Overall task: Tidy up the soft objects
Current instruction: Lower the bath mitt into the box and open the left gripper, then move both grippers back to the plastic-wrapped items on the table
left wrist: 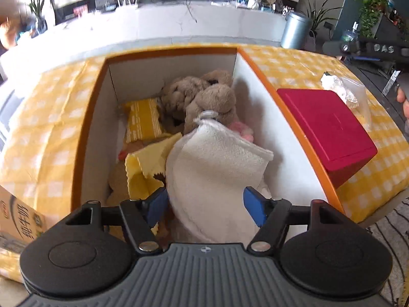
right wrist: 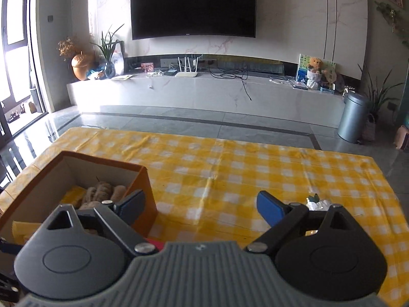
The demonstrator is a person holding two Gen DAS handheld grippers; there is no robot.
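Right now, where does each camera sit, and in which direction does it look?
Left wrist: on the left tool, looking down into the orange box at a white towel and a brown plush toy; its open blue fingers show, and a hand at the right edge.
Right wrist: on the right tool, looking across the checked tablecloth toward the TV; only its open fingers show.
Shared: box, plush toy, tablecloth, grey bin.
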